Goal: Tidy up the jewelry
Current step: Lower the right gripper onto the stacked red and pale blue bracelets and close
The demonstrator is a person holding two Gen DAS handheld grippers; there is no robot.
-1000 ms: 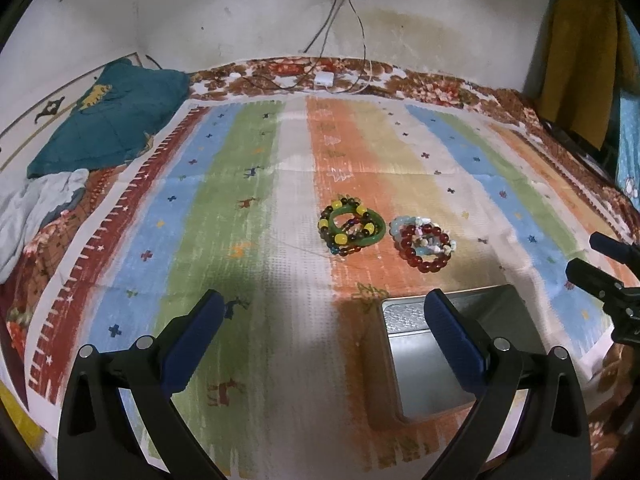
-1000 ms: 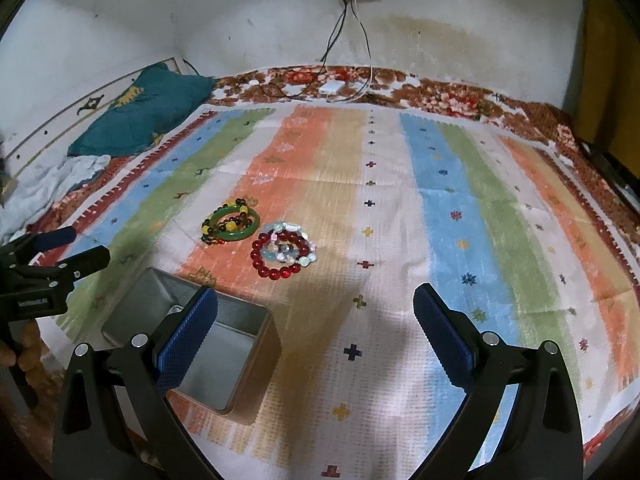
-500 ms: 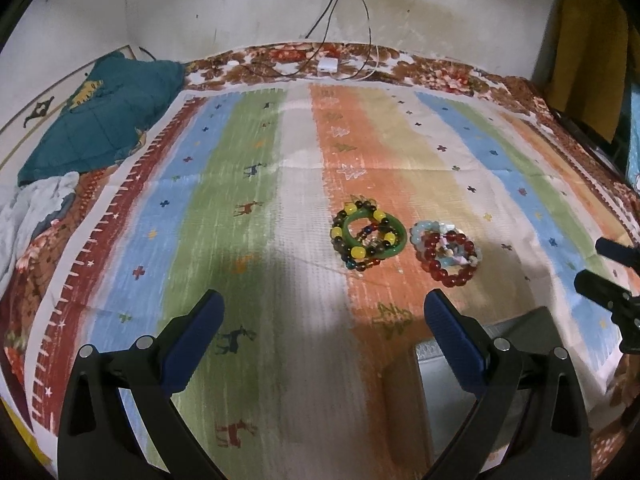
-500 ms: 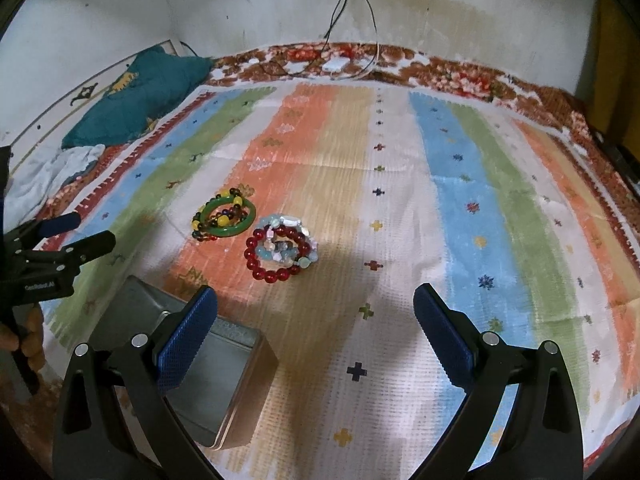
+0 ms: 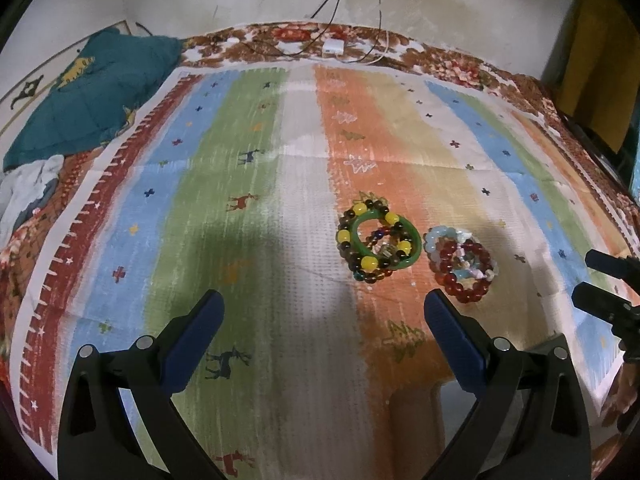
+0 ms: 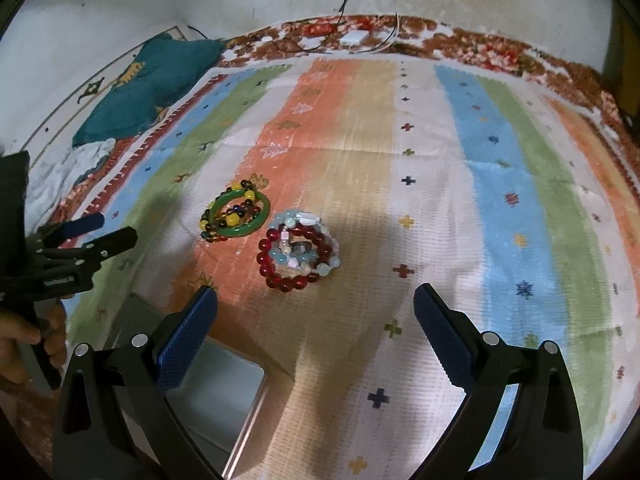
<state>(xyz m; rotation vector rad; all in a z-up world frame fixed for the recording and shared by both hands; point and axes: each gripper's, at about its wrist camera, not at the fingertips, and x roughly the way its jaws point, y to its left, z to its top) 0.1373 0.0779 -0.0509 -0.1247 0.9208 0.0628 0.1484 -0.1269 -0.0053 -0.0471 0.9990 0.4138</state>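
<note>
Two heaps of bead bracelets, a green bangle pile and a red bead pile, lie touching on our striped cloth, just ahead of our right claw and ahead-right of our left claw. Both claws gape wide, empty. A metal tin sits under the right claw's left finger.

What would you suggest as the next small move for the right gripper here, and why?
Probably ease the right gripper forward and down over the red bead bracelet, the pile directly ahead of it. Its jaws stand wide open and empty, both piles lie loose on the striped cloth, and the metal tin waits beside it.
</note>
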